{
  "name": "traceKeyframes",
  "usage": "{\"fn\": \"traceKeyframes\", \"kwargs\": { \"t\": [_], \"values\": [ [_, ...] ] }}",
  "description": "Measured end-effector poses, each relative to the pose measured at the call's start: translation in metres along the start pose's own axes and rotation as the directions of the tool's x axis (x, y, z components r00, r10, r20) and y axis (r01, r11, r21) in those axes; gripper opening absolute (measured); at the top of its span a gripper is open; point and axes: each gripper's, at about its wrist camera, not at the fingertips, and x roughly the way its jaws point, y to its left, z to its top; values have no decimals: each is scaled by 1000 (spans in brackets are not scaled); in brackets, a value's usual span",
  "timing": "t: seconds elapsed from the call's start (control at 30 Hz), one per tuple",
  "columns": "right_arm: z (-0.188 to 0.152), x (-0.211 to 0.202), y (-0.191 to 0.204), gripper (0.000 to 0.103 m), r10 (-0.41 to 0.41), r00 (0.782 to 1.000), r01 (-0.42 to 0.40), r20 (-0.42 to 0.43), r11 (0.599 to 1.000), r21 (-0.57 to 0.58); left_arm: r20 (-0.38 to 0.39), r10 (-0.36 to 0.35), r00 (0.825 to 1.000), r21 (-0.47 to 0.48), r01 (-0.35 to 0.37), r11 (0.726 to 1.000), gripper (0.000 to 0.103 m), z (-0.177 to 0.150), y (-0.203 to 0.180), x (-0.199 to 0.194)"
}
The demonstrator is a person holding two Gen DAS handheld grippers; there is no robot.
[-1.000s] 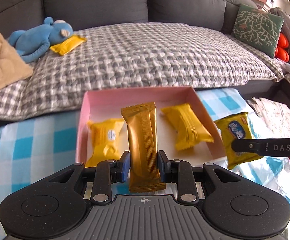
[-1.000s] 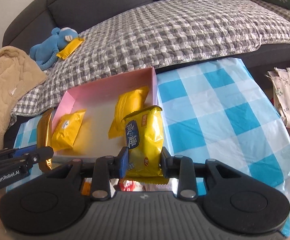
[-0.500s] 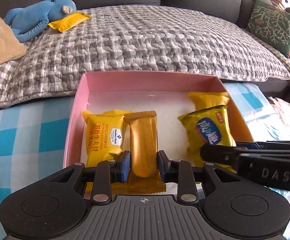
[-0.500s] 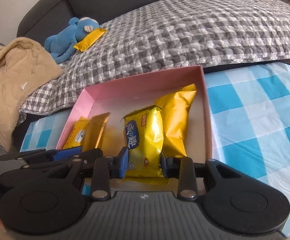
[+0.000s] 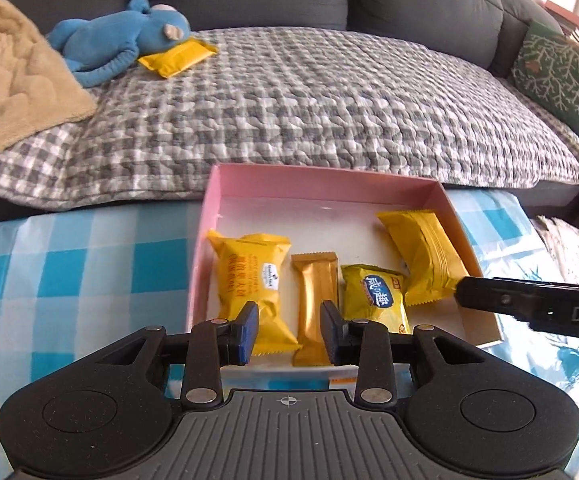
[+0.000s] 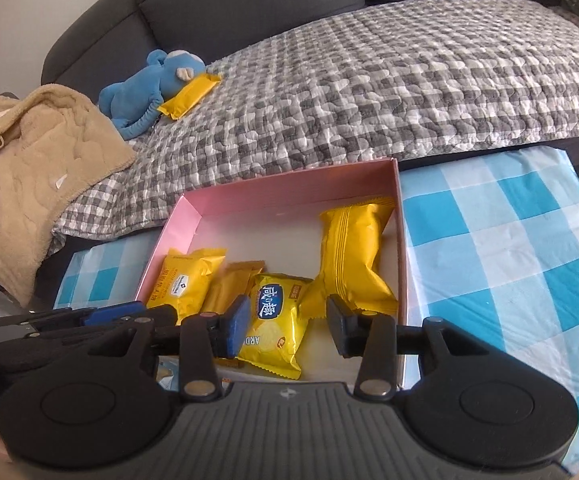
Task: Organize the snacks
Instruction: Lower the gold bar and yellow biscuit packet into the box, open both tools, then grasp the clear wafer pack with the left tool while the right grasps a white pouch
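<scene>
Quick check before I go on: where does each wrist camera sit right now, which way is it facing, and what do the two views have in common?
Left wrist: behind the left tool, facing down and forward into the pink box, sofa beyond; its opening jaws frame the gold bar without touching; the right tool's finger enters from the right.
Right wrist: behind the right tool, same aim from further right; opening jaws clear of the blue-label pack; left tool at lower left.
Shared: box, its four snacks, blue plush, checked cloth.
</scene>
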Motion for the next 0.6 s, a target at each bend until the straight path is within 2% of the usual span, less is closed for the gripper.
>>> {"fn": "traceKeyframes", "kwargs": {
  "t": [0.07, 0.13, 0.17, 0.2, 0.37, 0.43, 0.53, 0.6],
  "values": [
    [-2, -12, 0, 45, -6, 1000, 6, -7, 1000, 8, -3, 27, 1000, -8, -27, 1000, 35, -2, 2, -14],
    [-7, -24, 1, 52, -12, 1000, 12, -10, 1000, 3, -22, 61, 998, -31, -62, 998, 48, -8, 7, -28],
    [-10, -30, 0, 58, -10, 1000, 10, -14, 1000, 6, -30, 71, 997, -41, -72, 997, 50, -12, 9, -34],
    [-14, -34, -1, 60, -5, 1000, 5, -26, 1000, 10, -33, 70, 997, -51, -72, 996, 51, -18, 11, -40],
    [-29, -52, -6, 61, -13, 997, 13, -73, 1000, -2, -81, 39, 996, -127, -50, 991, 52, -52, 25, -63],
    [-33, -56, -5, 61, -21, 996, 21, -85, 1000, -6, -92, 20, 996, -145, -33, 989, 56, -65, 27, -67],
    [-44, -57, 0, 63, 26, 989, -26, -146, 1000, -1, -116, 15, 993, -123, -29, 992, 58, -79, 20, -64],
    [-54, -58, 7, 66, 30, 985, -39, -169, 998, -49, -133, 8, 991, -98, -21, 995, 58, -86, 16, -60]
  ]
}}
